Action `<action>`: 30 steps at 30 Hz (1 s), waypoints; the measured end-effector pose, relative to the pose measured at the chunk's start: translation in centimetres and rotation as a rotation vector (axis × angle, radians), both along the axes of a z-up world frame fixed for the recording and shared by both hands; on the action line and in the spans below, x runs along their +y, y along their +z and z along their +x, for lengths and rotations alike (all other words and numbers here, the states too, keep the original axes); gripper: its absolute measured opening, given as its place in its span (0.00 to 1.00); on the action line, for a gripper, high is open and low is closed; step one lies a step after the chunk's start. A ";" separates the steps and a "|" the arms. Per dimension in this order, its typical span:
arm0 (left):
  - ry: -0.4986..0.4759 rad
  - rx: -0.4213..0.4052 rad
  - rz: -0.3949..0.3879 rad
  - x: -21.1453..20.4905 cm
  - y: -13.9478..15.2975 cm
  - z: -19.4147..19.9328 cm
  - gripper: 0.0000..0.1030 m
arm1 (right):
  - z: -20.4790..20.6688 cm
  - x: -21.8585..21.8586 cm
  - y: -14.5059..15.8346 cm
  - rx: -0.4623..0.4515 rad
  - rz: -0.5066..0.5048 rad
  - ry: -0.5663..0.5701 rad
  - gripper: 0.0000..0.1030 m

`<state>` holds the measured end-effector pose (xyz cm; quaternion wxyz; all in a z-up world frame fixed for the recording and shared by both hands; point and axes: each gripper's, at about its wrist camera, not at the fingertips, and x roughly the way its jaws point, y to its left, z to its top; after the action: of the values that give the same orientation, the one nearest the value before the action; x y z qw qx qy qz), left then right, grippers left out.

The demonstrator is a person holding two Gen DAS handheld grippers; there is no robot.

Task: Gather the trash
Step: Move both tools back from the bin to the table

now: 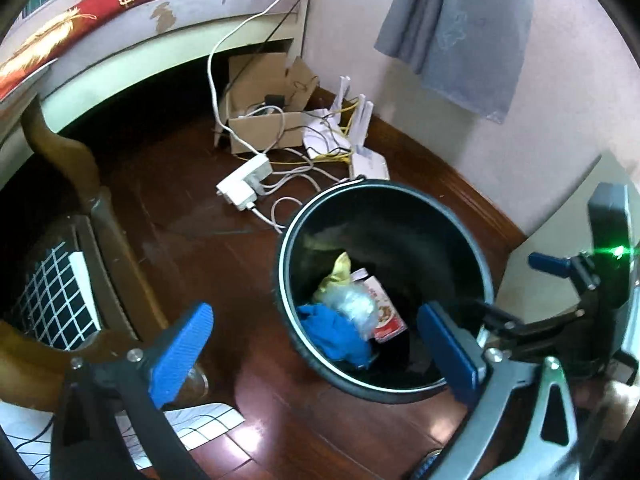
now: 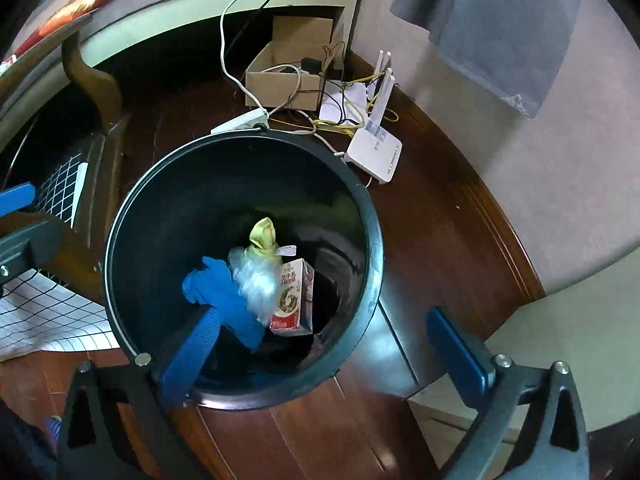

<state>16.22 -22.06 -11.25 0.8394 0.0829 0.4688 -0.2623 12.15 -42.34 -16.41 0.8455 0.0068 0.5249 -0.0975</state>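
Left wrist view. Left gripper (image 1: 316,354): blue-padded jaws spread wide, nothing between them, poised above the floor at the near rim of the bin. Black trash bin (image 1: 472,236): round, upright on the dark wooden floor (image 1: 180,216), near the pink wall. Contents, lying together at the bottom: blue crumpled cloth (image 1: 334,334) nearest; clear plastic wad (image 1: 354,302) touching it; yellow wrapper (image 1: 338,274) behind; red-and-white carton (image 1: 386,308) to the right, tilted. Beyond the bin: white power strip (image 1: 244,182) with cables; open cardboard box (image 1: 260,128) holding cords; white router (image 1: 370,162) with upright antennas. Wooden chair (image 1: 84,184) with a checked cushion at left. Grey cloth (image 1: 460,28) hanging on the wall. Right gripper (image 1: 560,268) shows at the right edge; its opening cannot be told from here.

Right wrist view. Right gripper (image 2: 324,354): jaws wide apart, holding nothing; the left-side finger overlaps the bin's near rim, the other hangs outside it over the floor. Bin (image 2: 372,248) seen from almost directly above. Same four pieces of trash inside: blue cloth (image 2: 224,292), plastic wad (image 2: 256,278), yellow wrapper (image 2: 264,238), carton (image 2: 292,300), all touching. Router (image 2: 374,150) just beyond the bin's far rim; cardboard box (image 2: 288,80) and power strip (image 2: 242,122) behind it. One blue pad of the left gripper (image 2: 16,198) enters at the left edge.
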 end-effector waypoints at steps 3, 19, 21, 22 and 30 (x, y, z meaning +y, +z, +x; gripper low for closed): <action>-0.003 -0.017 0.007 0.0 0.1 -0.4 1.00 | -0.2 0.2 0.3 -0.016 0.002 -0.004 1.00; 0.005 -0.045 0.029 0.2 0.9 -1.1 1.00 | -0.4 1.0 1.5 -0.039 0.000 0.014 1.00; 0.005 -0.051 0.031 0.3 1.2 -1.2 1.00 | -0.4 1.1 1.7 -0.041 -0.004 0.016 1.00; 0.005 -0.056 0.032 0.3 1.3 -1.3 1.00 | -0.5 1.1 1.8 -0.044 -0.005 0.016 1.00; 0.019 -0.086 0.032 1.2 2.8 -2.1 1.00 | -1.4 1.9 3.8 -0.077 -0.006 0.021 1.00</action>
<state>14.14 -20.84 -8.43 0.8598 0.1031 0.4373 -0.2427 10.75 -40.45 -12.61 0.8661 0.0027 0.4918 -0.0898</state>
